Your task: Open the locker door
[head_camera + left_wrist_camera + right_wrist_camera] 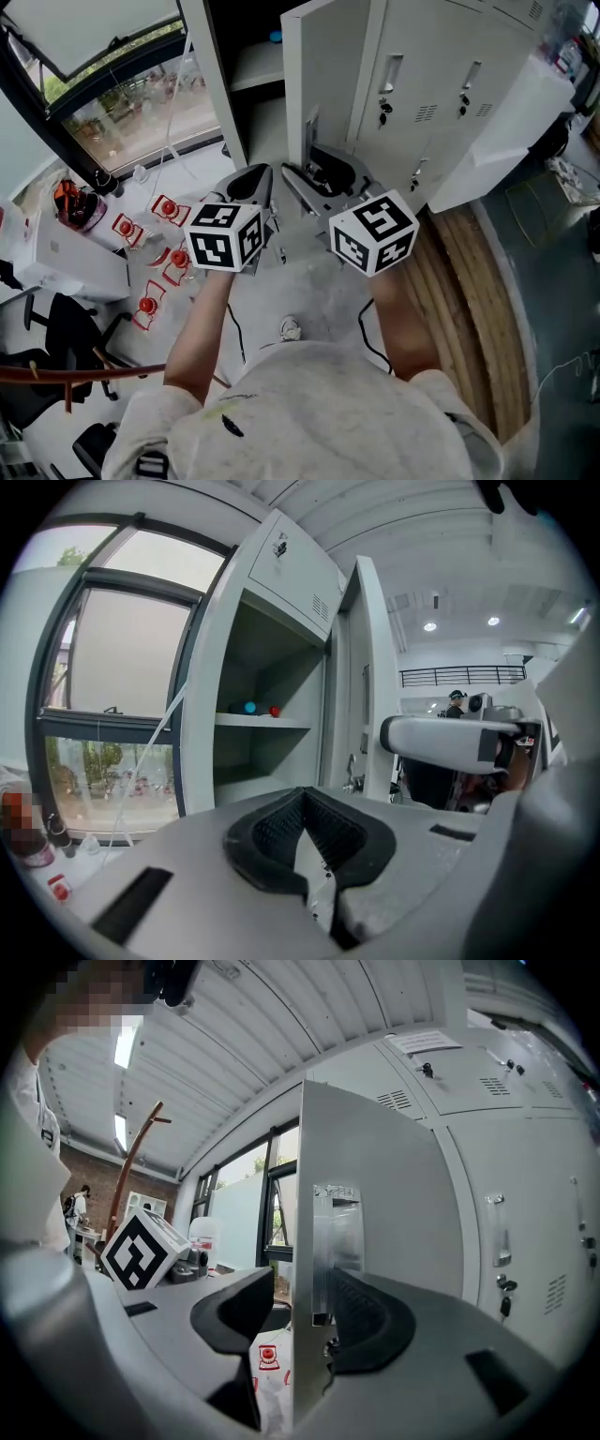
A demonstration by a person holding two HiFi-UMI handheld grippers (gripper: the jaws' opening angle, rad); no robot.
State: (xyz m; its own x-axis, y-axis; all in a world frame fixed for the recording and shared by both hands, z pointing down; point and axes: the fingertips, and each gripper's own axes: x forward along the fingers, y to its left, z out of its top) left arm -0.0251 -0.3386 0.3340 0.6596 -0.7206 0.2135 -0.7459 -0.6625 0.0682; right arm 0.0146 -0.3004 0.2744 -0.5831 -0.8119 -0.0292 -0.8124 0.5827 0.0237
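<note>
A pale grey concrete floor (309, 291) runs up to a bank of light grey metal lockers (450, 75). Left of the lockers a dark-framed window (122, 94) reaches down to the floor, and small red-and-white packets (159, 253) lie scattered on the floor below it. Pale wooden boards (469, 281) lie along the foot of the lockers.

The light grey metal locker door (323, 84) at the bank's left end stands swung out from its compartment, baring a shelf (258, 66) inside.

The right gripper (309, 173) straddles the door's free edge. Its jaws are spread: one pad lies against the door's outer face by the metal handle plate (336, 1232), and the other stands clear on the inner side.

The left gripper (253, 178) is in front of the open compartment, just left of the door, its jaws pressed together at the tips on nothing.
</note>
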